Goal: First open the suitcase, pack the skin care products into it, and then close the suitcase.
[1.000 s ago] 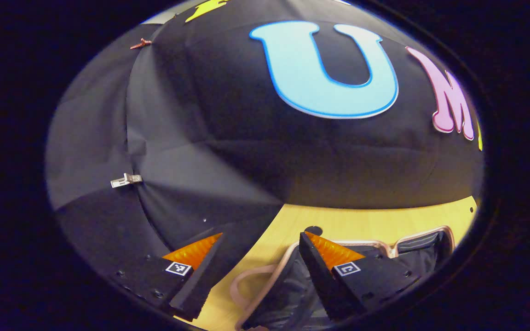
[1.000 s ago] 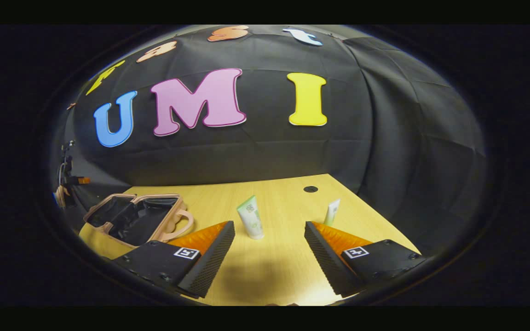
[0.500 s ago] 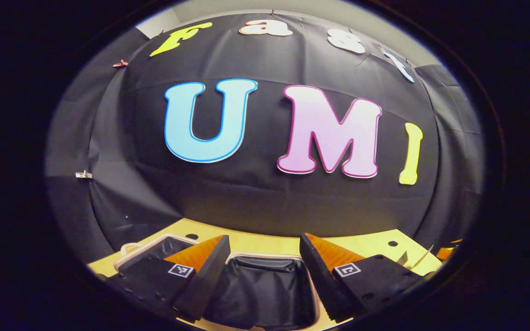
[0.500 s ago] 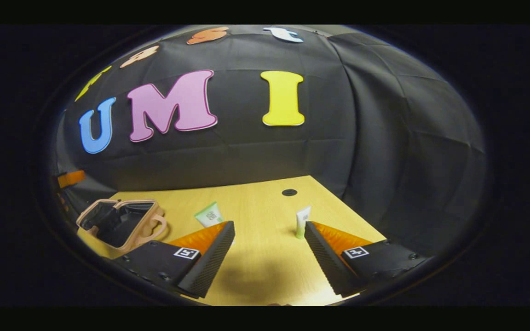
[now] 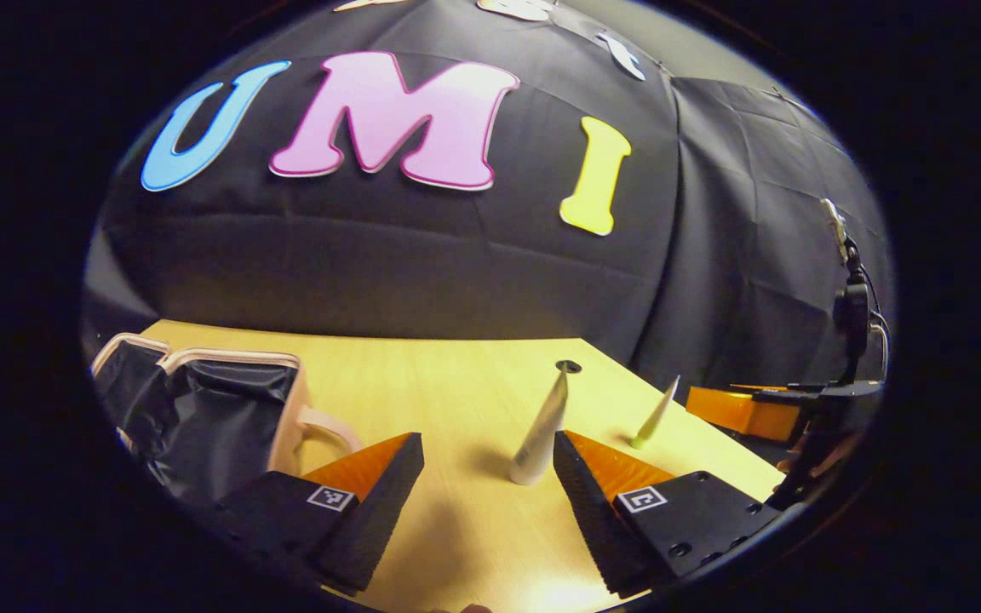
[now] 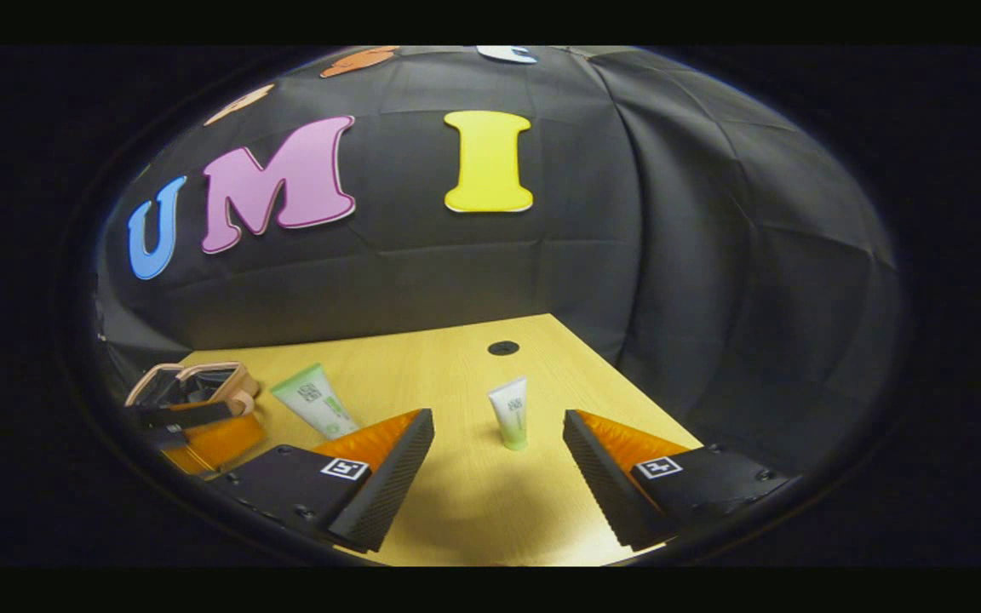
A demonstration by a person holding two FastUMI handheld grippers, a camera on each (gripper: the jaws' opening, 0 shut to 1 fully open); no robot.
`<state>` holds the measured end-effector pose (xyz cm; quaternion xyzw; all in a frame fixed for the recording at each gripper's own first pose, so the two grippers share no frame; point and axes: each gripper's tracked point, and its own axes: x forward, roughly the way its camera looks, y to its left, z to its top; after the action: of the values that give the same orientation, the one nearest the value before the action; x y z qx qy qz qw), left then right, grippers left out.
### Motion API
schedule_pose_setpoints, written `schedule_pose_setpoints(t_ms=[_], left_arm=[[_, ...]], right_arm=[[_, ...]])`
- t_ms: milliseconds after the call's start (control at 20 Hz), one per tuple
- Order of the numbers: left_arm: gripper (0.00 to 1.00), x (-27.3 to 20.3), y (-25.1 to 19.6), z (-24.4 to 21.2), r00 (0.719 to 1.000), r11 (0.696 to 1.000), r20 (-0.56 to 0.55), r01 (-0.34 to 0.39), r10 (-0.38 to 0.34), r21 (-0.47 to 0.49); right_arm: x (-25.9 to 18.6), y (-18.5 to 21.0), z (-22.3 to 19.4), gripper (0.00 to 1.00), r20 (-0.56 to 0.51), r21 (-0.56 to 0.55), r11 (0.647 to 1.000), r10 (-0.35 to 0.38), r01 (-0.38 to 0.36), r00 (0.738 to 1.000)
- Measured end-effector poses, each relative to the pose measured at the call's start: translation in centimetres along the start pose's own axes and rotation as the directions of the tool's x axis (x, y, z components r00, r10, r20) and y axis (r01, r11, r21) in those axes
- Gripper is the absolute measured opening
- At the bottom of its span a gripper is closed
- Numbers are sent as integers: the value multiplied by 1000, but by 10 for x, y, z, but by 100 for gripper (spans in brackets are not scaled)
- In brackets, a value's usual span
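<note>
The suitcase [image 5: 201,409] lies open at lower left; both grippers, right gripper [image 6: 499,477] and left gripper [image 5: 486,485], are spread, each with an upright tube straight ahead: small tube [image 6: 510,413], larger tube [image 5: 539,430].

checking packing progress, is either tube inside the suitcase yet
No, both the larger tube and the smaller tube stand on the table, outside the open suitcase.

Dim booth, warm light from above. Table [image 5: 456,375] bright w/ mild glare just below the jaws in left gripper view. Soft shadow between jaws in right gripper view. Heavy fisheye bending at edges; focus sharp.
</note>
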<state>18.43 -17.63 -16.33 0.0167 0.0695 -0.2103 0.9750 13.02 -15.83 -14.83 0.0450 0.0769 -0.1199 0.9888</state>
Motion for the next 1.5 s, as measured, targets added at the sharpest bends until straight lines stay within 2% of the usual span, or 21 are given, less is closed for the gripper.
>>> schedule_pose_setpoints(t_ms=[150,250,400,500,600,650,850,1050,1100,1150,1200,1250,1350,1400,1450,1500], left_arm=[[96,51,-20,-17,998,996,-52,51,-47,76],[96,87,-23,-28,997,992,-77,29,-20,120],[95,116,-36,-40,993,991,-122,9,7,134],[89,135,-32,-38,992,989,-119,-22,40,147],[64,133,-33,-40,989,991,-143,-27,46,134],[47,137,-33,-40,989,992,-144,-21,40,128],[39,127,-27,-42,989,995,-146,-19,34,99],[38,107,-18,-48,988,995,-146,-27,41,98],[38,103,-17,-48,989,995,-144,-32,45,95],[38,99,-14,-50,988,995,-144,-35,48,90],[38,95,-13,-50,988,996,-144,-40,51,83],[38,91,-11,-51,988,996,-144,-43,53,75],[38,87,-8,-52,988,997,-146,-50,59,62],[38,84,-6,-52,987,997,-148,-53,61,57],[38,81,-3,-53,987,997,-147,-59,66,54],[38,79,-1,-53,987,997,-145,-63,70,54]], right_arm=[[16,-11,-11,97,-24,12,1000,-22,23,999],[26,-17,-18,97,-35,1,999,-39,39,999],[44,-23,-28,97,-65,44,998,-49,52,997],[54,-21,-31,97,-72,60,997,-52,57,996],[65,-18,-32,97,-70,62,996,-55,60,996],[71,-16,-33,97,-69,65,996,-57,61,996],[96,-18,-41,97,-84,53,994,-90,94,992],[116,-29,-48,94,-98,46,988,-144,149,985],[120,-31,-53,92,-106,29,987,-154,158,982],[123,-33,-59,82,-120,-2,985,-170,171,978],[127,-37,-64,81,-133,-36,982,-191,188,973],[130,-35,-64,76,-142,-51,980,-199,194,970],[132,-27,-60,69,-125,-54,984,-173,168,977],[131,-25,-60,51,-123,-64,984,-175,168,977],[129,-17,-63,33,-124,-72,988,-143,135,982],[122,-13,-67,39,-140,-85,990,-127,116,982]])
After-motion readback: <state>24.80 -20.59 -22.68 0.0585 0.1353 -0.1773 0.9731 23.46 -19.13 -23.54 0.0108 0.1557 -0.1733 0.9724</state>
